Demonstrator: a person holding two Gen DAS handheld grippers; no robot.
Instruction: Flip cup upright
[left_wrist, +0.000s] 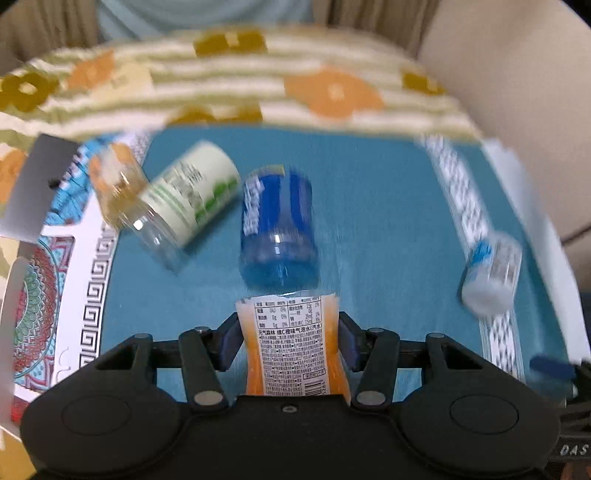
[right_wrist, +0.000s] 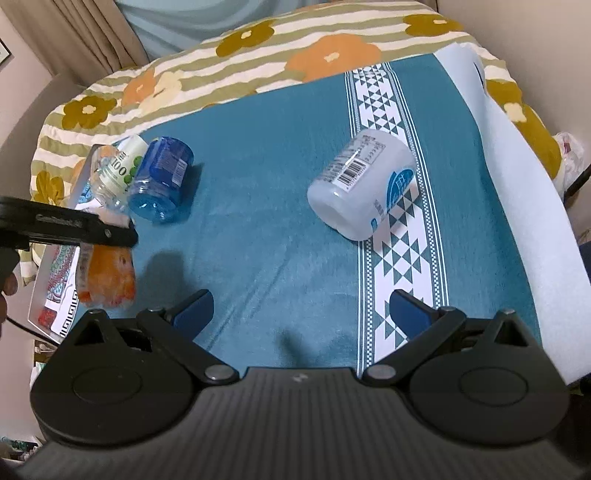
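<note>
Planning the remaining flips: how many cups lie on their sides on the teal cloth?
3, unless some are hidden: green-label cup far left, blue cup beside it, white cup on the patterned stripe. The orange cup is in the left gripper.

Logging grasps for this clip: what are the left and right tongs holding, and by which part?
The left tongs clamp the orange-labelled cup across the middle of its body. The right tongs are open and hold nothing.

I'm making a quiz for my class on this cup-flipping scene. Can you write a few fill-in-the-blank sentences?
1. The left gripper is shut on the ____ cup.
2. The right gripper's jaws are ____.
3. The white cup lies on its ____.
4. The blue cup lies on a ____ cloth.

Answers: orange; open; side; teal
</note>
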